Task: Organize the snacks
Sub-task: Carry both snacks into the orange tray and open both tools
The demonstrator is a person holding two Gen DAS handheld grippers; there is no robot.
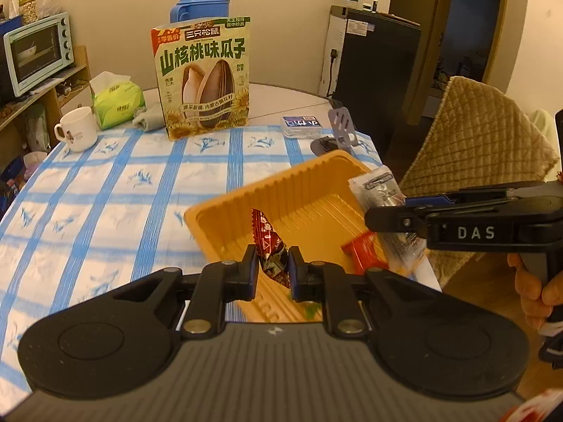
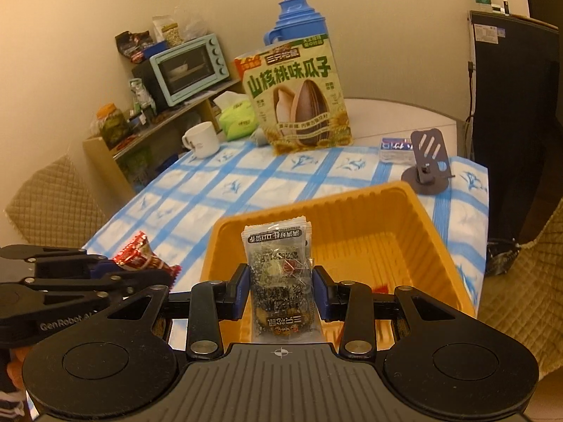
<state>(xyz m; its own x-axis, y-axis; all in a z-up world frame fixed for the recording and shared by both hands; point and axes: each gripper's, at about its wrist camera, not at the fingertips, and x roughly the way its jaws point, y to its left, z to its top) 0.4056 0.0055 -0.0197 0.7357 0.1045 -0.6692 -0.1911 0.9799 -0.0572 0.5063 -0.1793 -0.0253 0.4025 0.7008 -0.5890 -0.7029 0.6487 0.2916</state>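
Seed bag (image 1: 203,77) reads 山核桃味瓜子; right gripper (image 1: 373,219) marked DAS.

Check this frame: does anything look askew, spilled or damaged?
The orange tray sits crooked to the checked cloth and looks to overhang the table edge. Nothing is spilled or damaged; one red packet lies inside it.

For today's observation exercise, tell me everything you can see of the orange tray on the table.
The orange tray is a rectangular, thin, glossy container, plastic by its look, with ribbed upright walls, rounded corners and a ridged floor. It rests on the blue-checked tablecloth near the table's edge, by a quilted chair. Inside lies a small red packet. The left gripper, shut on a dark red snack packet, and the right gripper, shut on a clear sesame snack packet, are above it, neither visibly touching it.
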